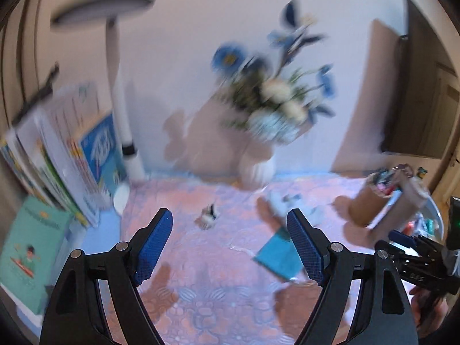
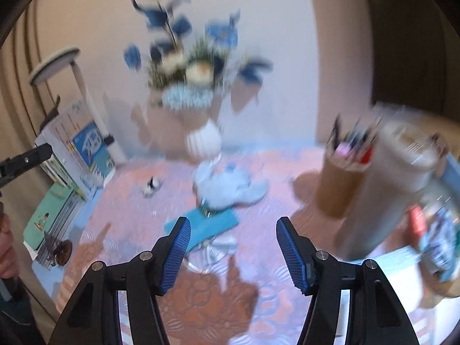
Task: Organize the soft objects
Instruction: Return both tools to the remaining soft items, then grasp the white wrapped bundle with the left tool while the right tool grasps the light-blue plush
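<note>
Approaching is the step you're on, I judge: both the left gripper (image 1: 230, 244) and right gripper (image 2: 233, 247) hang spread and empty. The pale blue plush toy (image 2: 227, 187) lies ahead of the right one (just beyond a teal cloth (image 2: 201, 224)); next, line up over it before closing.

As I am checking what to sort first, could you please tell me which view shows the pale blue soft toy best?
The right wrist view: the pale blue soft toy lies near centre, unobstructed though blurred. In the left wrist view it is smaller, more smeared and partly hidden behind a gripper finger.
</note>
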A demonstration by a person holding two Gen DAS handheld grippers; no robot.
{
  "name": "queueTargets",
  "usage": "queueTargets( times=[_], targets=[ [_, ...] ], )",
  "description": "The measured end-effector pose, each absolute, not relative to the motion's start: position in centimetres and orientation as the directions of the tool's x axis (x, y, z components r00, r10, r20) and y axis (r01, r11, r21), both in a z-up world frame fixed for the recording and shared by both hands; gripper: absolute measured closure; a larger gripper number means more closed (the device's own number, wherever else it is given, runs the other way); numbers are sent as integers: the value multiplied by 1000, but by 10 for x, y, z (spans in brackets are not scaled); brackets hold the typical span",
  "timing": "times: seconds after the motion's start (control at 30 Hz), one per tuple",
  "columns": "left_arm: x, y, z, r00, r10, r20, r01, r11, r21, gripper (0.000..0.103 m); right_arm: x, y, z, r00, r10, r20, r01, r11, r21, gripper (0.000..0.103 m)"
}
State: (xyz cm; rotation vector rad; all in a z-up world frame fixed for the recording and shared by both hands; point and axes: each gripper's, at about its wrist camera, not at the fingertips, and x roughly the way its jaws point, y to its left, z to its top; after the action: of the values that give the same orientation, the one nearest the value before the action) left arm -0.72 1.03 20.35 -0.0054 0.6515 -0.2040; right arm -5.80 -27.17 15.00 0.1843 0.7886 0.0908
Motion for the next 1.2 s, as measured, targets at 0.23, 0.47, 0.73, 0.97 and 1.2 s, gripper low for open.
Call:
queueTargets(
  times=[0.23,0.47,0.73,0.97,1.2],
  targets=[
    [51,27,122,657,-237,-716,137,971,-196,22,-12,-269,104,597,182,-781,13,972,236,42],
    [100,30,71,634,-210,-744,128,978,-167,22,35,-271,88,550,288,-784,22,933,359,16],
    [144,29,40,619,-230,-751,91,971,-222,22,98,-256,65,504,334,-797,59,907,418,16],
    [167,5,30,627,-170,-760,123,985,-119,25,130,-236,48,502,219,-837,137,935,327,6],
    [165,-3,22,630,-176,-756,162,982,-94,80,128,-238,42,537,162,-828,119,957,264,26]
  ],
)
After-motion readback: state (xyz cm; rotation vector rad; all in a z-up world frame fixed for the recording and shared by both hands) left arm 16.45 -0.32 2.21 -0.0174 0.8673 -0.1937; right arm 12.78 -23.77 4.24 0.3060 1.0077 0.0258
